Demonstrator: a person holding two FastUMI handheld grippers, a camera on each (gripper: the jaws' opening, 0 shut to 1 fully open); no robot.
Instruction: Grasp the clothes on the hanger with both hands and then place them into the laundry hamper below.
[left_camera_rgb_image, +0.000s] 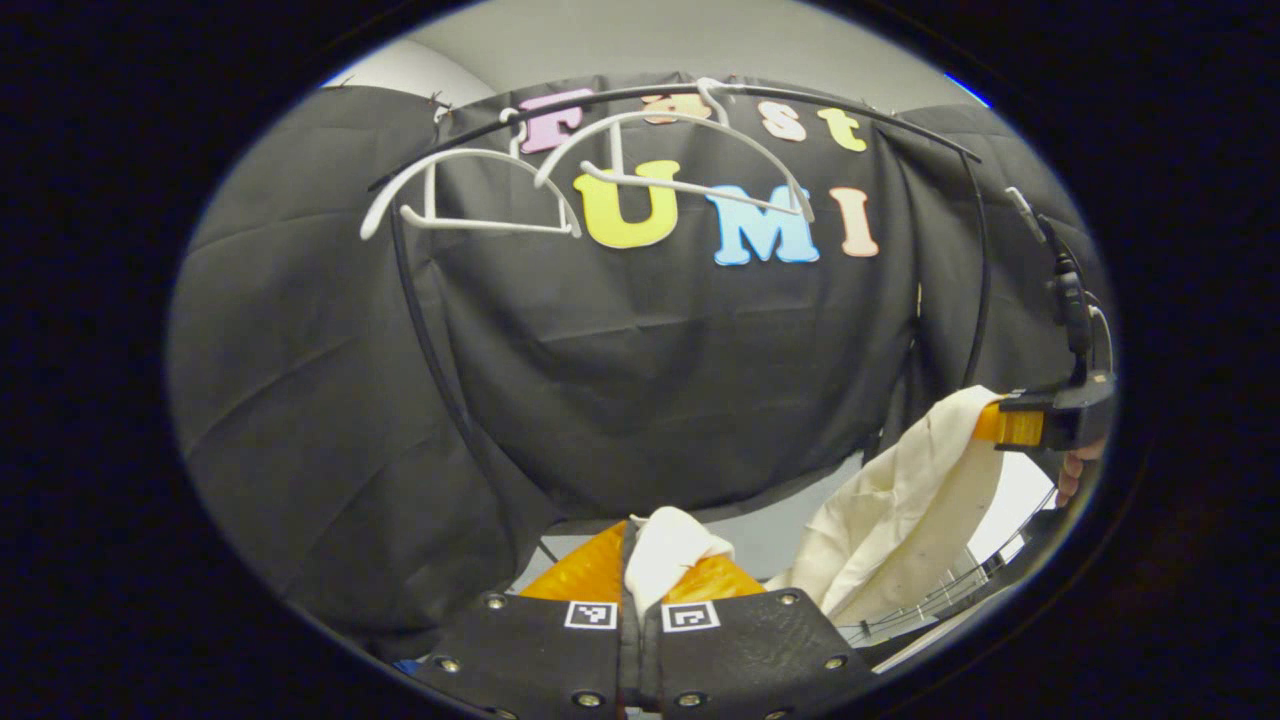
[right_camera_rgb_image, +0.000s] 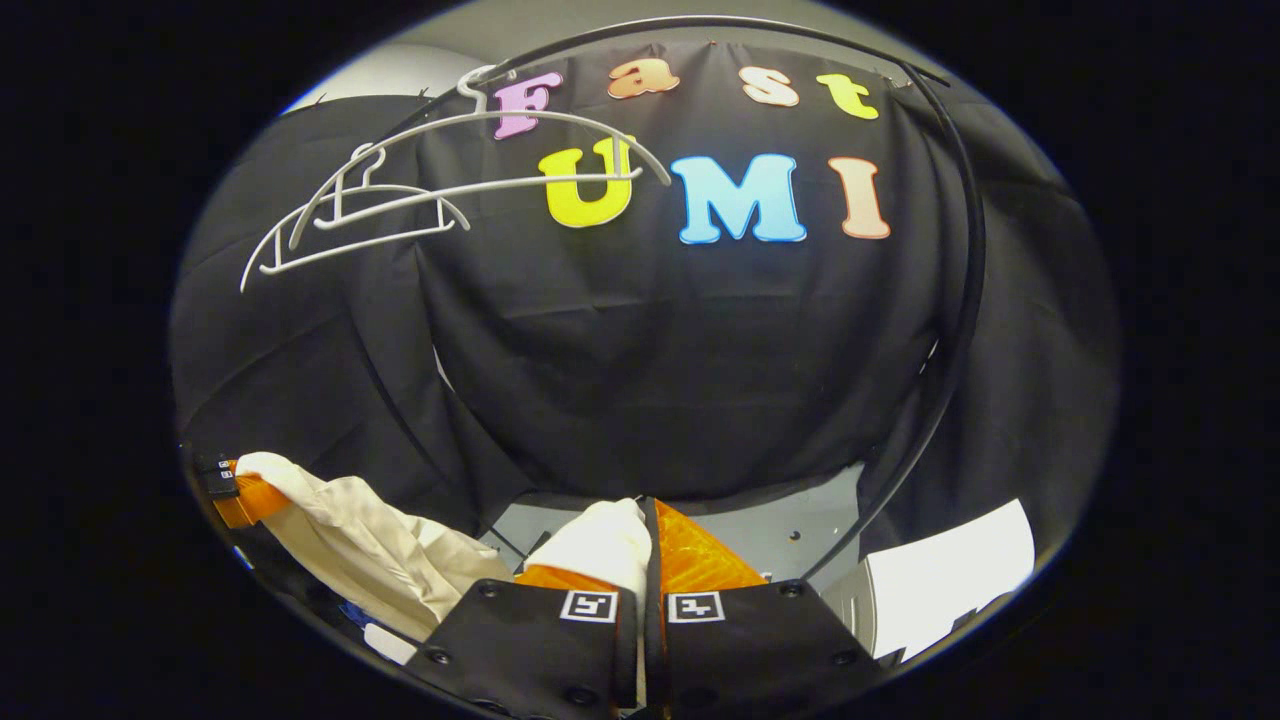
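Observation:
A cream garment (left_camera_rgb_image: 900, 520) hangs between my two grippers, off the hangers. My left gripper (left_camera_rgb_image: 640, 575) is shut on one bunched corner of it, which sticks up between the fingers. In the left gripper view the right gripper (left_camera_rgb_image: 1010, 425) shows at the far right, held by a hand, pinching the cloth's other end. In the right gripper view my right gripper (right_camera_rgb_image: 648, 560) is shut on a fold of the cream garment (right_camera_rgb_image: 370, 555), and the left gripper (right_camera_rgb_image: 235, 495) shows at the lower left gripping its far end. Two bare white hangers (left_camera_rgb_image: 620, 165) hang on the black rail (left_camera_rgb_image: 800, 100) above.
The black curved rail frame (right_camera_rgb_image: 960, 300) arches overhead and runs down the right side. A wire hamper rim (left_camera_rgb_image: 960, 590) shows at the lower right below the cloth. A white sheet-like surface (right_camera_rgb_image: 950, 585) lies at the lower right in the right gripper view.

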